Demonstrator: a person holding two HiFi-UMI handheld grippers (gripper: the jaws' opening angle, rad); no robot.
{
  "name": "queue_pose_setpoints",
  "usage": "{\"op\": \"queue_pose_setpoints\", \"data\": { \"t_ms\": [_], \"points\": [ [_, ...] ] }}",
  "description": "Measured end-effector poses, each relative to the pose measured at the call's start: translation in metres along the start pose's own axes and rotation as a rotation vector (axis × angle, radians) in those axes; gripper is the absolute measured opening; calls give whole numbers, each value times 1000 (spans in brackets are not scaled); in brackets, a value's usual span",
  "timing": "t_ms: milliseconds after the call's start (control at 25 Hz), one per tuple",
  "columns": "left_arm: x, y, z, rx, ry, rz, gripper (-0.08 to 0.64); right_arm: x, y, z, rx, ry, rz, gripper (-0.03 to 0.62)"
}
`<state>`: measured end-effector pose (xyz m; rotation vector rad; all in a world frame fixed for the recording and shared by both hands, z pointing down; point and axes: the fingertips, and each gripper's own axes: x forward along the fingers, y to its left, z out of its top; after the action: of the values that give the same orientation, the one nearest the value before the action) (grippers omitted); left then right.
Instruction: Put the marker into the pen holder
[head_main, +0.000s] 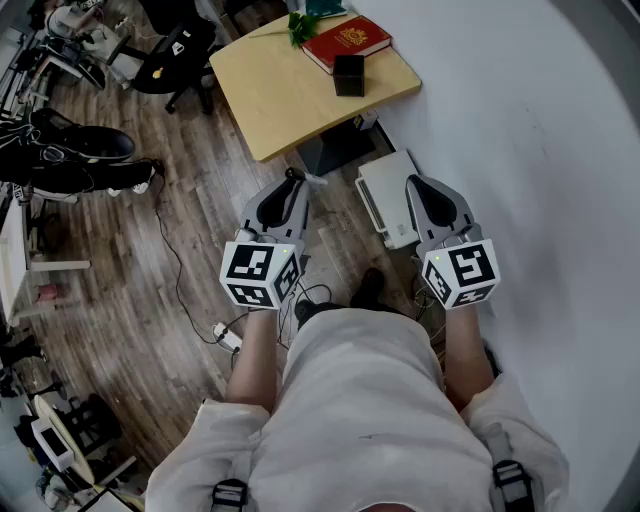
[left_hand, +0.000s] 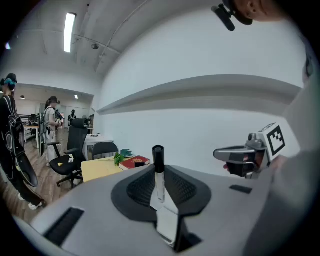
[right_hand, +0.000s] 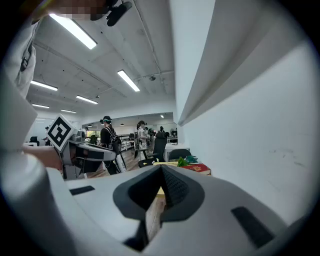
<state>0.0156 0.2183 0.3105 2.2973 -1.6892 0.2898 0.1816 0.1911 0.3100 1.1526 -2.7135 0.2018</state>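
Left claw (head_main: 293, 182) pinched upright marker (left_hand: 158, 172) | right claw (right_hand: 161, 172) closed, empty | risk: low pinch, marker could tip before pen holder (head_main: 348, 75), twelve o'clock.

an open-plan office, brightly lit
a dark wood-plank floor (head_main: 130, 220) runs up to a plain white wall (head_main: 540, 130). a pale wooden table (head_main: 290, 90) stands close by the wall, with a black office chair (head_main: 175, 50) just beside it and a low white cabinet (head_main: 385, 195) near its foot. cables (head_main: 180, 280) trail over the planks. long strip lights (right_hand: 129, 80) glow on the grey ceiling (right_hand: 150, 45), and a long ledge (left_hand: 200, 90) juts from the wall.
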Motion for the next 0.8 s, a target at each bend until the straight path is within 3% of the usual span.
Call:
{"op": "queue_pose_setpoints", "data": {
  "t_ms": [800],
  "points": [
    [8, -22, -3, 5, 6, 27, 54, -3, -13, -3, 4, -25, 58, -2]
  ]
}}
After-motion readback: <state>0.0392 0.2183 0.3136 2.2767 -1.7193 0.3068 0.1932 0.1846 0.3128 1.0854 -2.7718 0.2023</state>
